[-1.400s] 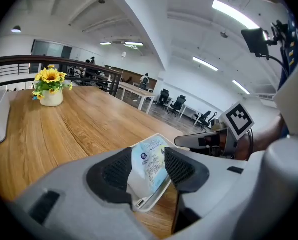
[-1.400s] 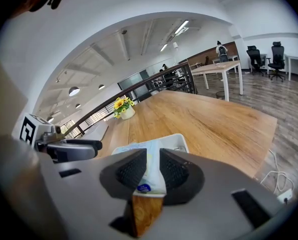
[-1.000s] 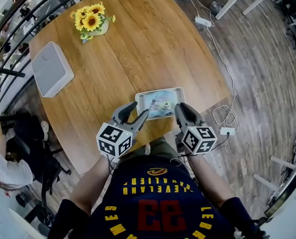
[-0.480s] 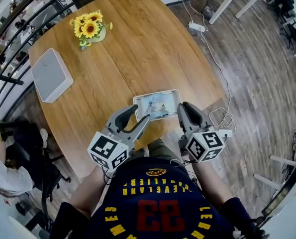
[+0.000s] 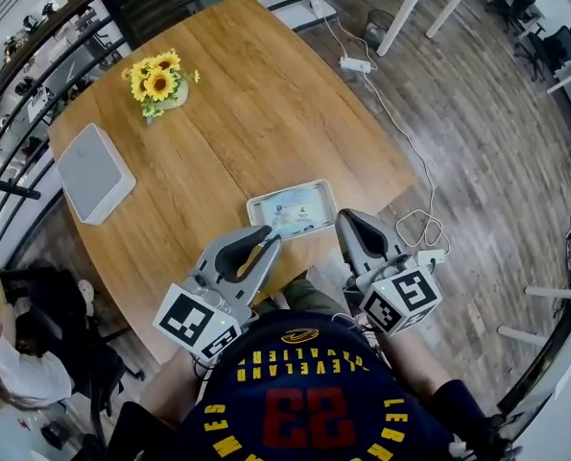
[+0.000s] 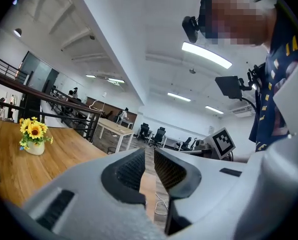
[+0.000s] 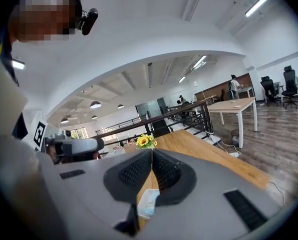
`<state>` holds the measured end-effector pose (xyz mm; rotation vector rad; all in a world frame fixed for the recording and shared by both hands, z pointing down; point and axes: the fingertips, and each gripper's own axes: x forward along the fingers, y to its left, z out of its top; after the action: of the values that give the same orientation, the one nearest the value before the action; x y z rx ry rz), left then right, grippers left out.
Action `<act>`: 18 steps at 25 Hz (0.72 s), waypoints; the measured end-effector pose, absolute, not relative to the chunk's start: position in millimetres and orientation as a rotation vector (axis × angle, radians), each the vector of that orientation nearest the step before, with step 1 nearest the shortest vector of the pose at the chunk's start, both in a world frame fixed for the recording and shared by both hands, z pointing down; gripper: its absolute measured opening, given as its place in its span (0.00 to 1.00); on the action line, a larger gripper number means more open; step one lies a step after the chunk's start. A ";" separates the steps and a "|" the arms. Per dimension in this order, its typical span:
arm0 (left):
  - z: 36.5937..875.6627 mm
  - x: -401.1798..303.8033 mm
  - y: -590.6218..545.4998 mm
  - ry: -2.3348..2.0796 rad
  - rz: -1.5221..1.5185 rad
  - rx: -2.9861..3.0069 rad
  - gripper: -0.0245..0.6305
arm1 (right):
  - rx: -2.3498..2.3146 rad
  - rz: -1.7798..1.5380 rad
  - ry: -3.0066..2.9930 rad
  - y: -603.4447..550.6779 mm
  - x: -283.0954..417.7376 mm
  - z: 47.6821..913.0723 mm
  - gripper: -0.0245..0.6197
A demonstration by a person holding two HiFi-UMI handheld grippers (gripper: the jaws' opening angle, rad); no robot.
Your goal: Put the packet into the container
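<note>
The packet point(image 5: 291, 209), flat and white-edged with a pale blue print, lies on the wooden table point(image 5: 266, 113) near its front edge. The white square container point(image 5: 93, 171) sits at the table's far left. My left gripper point(image 5: 269, 241) hovers just in front of the packet's left end. Its jaws are closing to a narrow gap with nothing between them point(image 6: 150, 151). My right gripper point(image 5: 346, 221) is off the packet's right end. Its jaws are closing, the pads meet and hold nothing point(image 7: 152, 151). Below them, a bit of the packet point(image 7: 147, 203) shows.
A vase of sunflowers point(image 5: 155, 77) stands at the table's back left, also seen as sunflowers point(image 6: 32, 134) from the left gripper. A power strip and white cables point(image 5: 419, 229) lie on the wood floor to the right. A railing point(image 5: 35, 56) runs behind the table.
Both grippers have drawn back from the packet toward the person and tilted upward. Both pairs of jaws have narrowed. The packet has not moved.
</note>
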<state>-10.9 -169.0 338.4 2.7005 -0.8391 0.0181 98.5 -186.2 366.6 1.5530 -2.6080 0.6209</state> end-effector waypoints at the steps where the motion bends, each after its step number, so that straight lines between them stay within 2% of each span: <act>1: 335.7 -10.7 -165.7 -0.834 0.010 2.704 0.12 | 1.556 0.617 -2.623 -182.6 98.5 361.7 0.06; 4: 329.0 -10.4 -157.4 -0.825 -0.013 2.710 0.05 | 1.591 0.596 -2.658 -173.4 100.4 346.6 0.06; 12: 316.4 -2.9 -148.5 -0.810 -0.038 2.739 0.05 | 1.633 0.401 -2.692 -161.1 103.0 312.9 0.06; 18: 316.6 0.0 -141.5 -0.810 -0.042 2.715 0.05 | 1.604 0.386 -2.730 -150.9 91.2 309.8 0.06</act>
<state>0.0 -141.5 316.6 2.7154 -0.8105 -0.0420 91.2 -150.9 309.8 1.6043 -2.7303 0.3864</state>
